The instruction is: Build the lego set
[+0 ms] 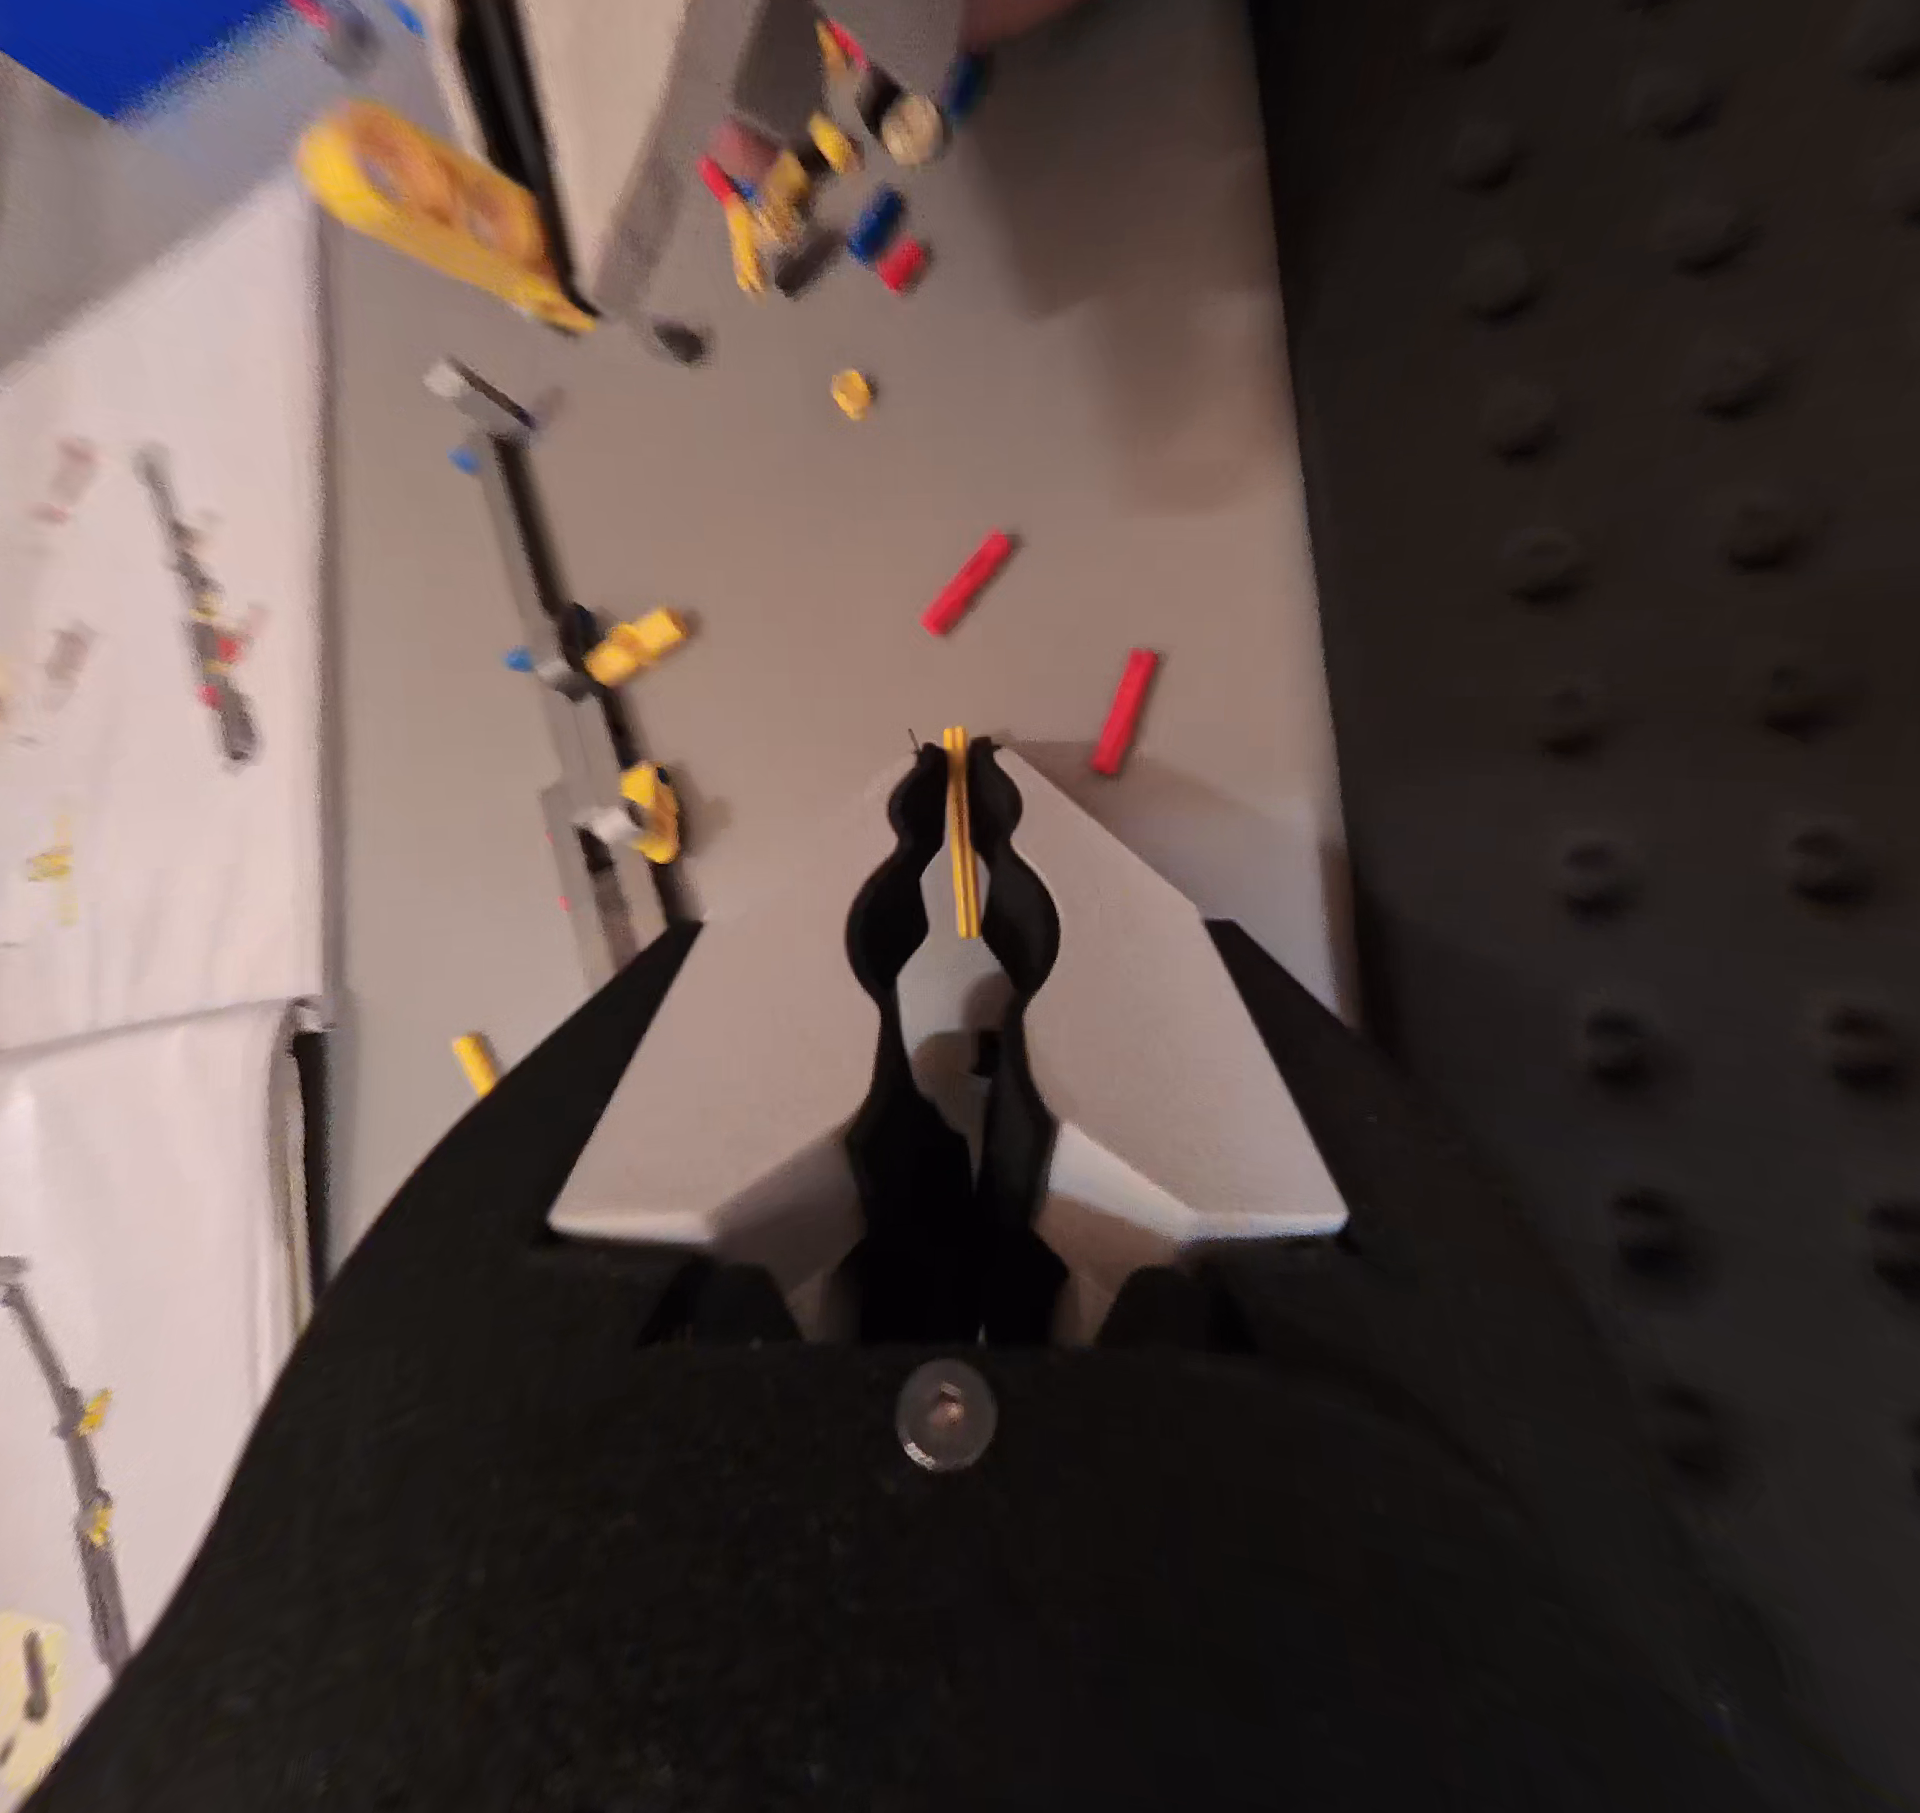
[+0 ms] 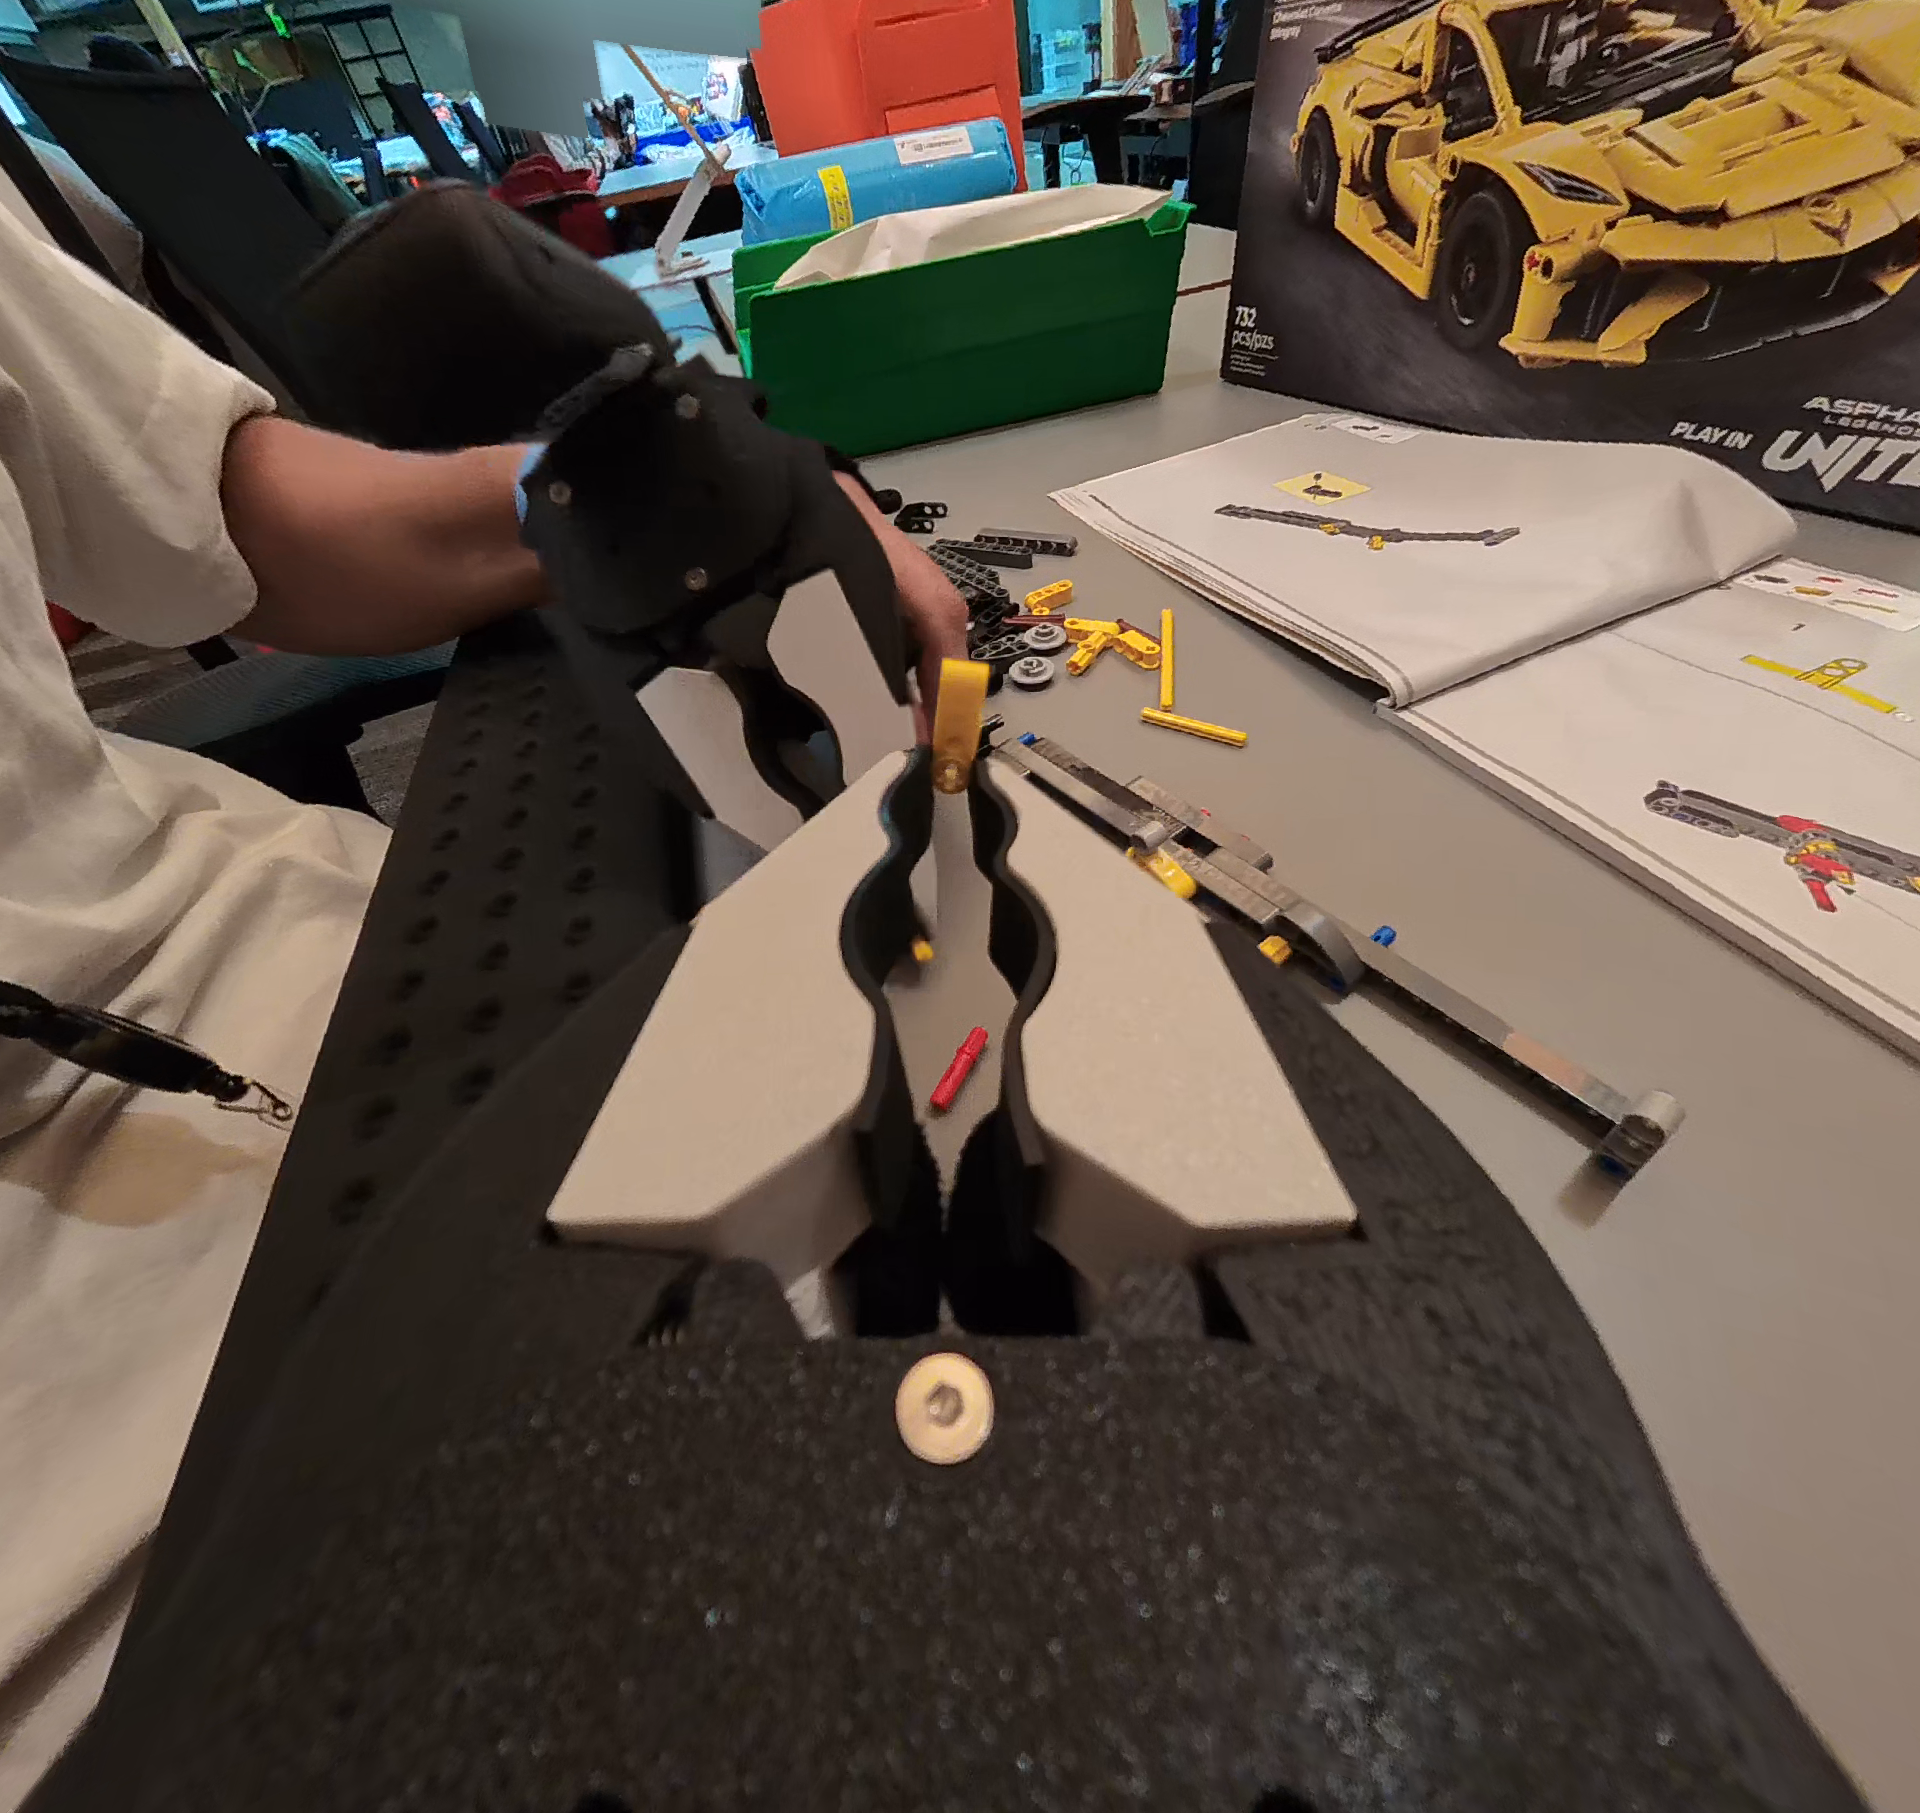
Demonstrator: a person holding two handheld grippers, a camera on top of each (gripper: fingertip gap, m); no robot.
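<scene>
My left gripper (image 1: 956, 766) is shut on a thin yellow lego piece (image 1: 961, 859), seen edge-on between its black pads. In the right wrist view the same yellow piece (image 2: 961, 703) stands upright. My right gripper (image 2: 951, 766) is closed on its lower end. The left gripper's black body (image 2: 665, 516) comes in from the upper left, held by a hand, with its fingertips hidden. A long grey beam assembly (image 2: 1226, 880) with yellow and blue parts lies on the table, and it also shows in the left wrist view (image 1: 582, 724).
Two red pins (image 1: 966, 582) (image 1: 1124, 711) lie on the grey table (image 2: 1558, 932). Loose black, grey and yellow parts (image 2: 1039, 610) and yellow axles (image 2: 1193, 727) sit farther back. An open instruction booklet (image 2: 1455, 558), the set's box (image 2: 1558, 153) and a green bin (image 2: 966, 329) stand behind. My right fingertips sit around 9 cm from my left ones.
</scene>
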